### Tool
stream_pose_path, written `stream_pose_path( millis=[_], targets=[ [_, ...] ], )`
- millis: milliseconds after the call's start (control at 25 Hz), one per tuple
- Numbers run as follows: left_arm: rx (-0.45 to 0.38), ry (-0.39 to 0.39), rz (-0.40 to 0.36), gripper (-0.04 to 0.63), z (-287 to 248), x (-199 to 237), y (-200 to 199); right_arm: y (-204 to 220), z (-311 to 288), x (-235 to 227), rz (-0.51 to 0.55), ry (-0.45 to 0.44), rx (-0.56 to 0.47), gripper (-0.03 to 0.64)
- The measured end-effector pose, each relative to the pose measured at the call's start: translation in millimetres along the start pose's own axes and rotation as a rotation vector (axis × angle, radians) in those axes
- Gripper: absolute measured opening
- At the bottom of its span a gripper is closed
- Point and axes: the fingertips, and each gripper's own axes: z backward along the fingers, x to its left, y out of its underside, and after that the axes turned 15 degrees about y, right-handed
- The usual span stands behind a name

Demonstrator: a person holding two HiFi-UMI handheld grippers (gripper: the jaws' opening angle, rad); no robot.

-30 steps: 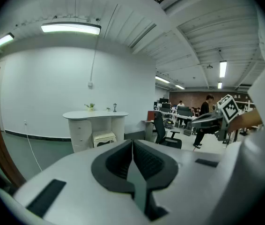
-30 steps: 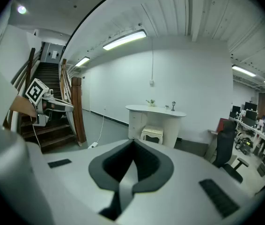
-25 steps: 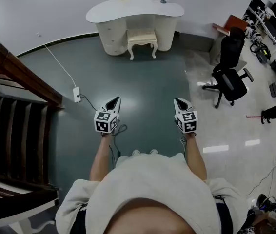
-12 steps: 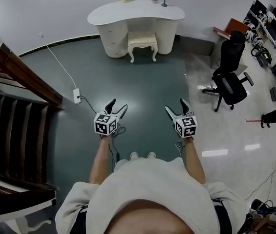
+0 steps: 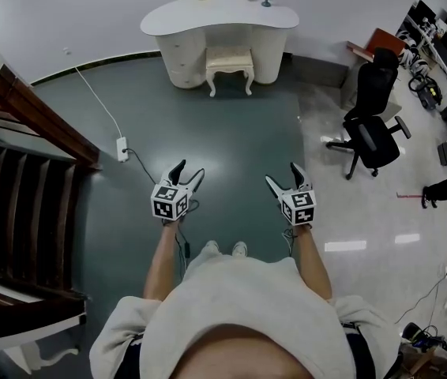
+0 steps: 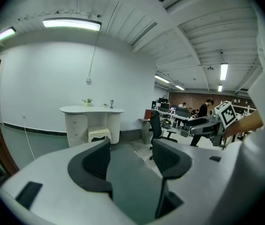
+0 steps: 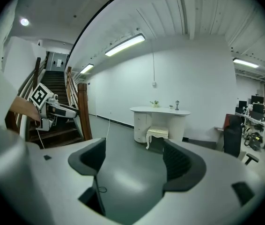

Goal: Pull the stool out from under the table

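A wooden staircase borders the green floor; white wall beyond.

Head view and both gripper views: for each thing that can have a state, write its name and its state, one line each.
Left gripper: open, empty.
Right gripper: open, empty.
Small cream stool: upright, tucked into the recess of the white curved table, not pulled out.
Black office chair: upright, unoccupied.
Ceiling strip light: on.

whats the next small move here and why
Probably step forward toward the stool: it sits tucked under the white table far across the floor, while the left claw and right claw are open, empty, nowhere near it.
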Motion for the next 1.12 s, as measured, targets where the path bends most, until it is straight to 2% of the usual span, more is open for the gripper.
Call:
stream_pose_path(
  millis=[280, 520, 800, 1120],
  targets=[
    [0.007, -0.018, 0.014, 0.27, -11.4, 9.3, 5.6, 7.0, -17.7, -7.7, -0.002, -0.001, 0.019, 0.374],
    [0.008, -0.017, 0.019, 0.27, -34.7, 42.7, -0.5, -0.4, -58.5, -13.4, 0.002, -0.001, 0.03, 0.364],
    [0.009, 0.004, 0.02, 0.27, -84.8, 119.5, -22.3, -27.1, -144.7, -19.7, 0.019, 0.012, 0.033, 0.36],
    [-0.005, 0.032, -0.006, 0.27, -131.7, 221.7, -79.6, -91.5, -252.0, -20.0, 0.021, 0.041, 0.007, 0.359]
  ],
)
